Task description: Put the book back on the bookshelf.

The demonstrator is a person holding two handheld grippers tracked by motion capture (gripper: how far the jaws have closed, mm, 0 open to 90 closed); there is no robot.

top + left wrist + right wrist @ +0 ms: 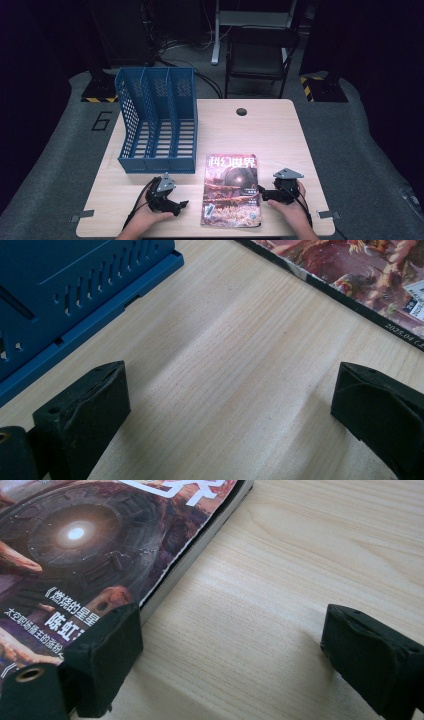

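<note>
A magazine (231, 192) with a reddish sci-fi cover lies flat near the table's front edge. A blue three-slot file rack (157, 120) stands behind and to its left. My left gripper (179, 205) rests on the table just left of the magazine, held in a hand. In the left gripper view its jaws (232, 385) stand open over bare wood, between the rack (75, 295) and the magazine (360, 275). My right gripper (264, 194) sits at the magazine's right edge. It is open (232, 625), one finger (107, 645) over the cover's edge (100, 555), the other above the table.
The wooden table (270, 135) has a round cable hole (242, 111) at the back. A dark chair (260, 55) and a desk leg stand on the floor behind. Bare wood stretches behind and right of the magazine.
</note>
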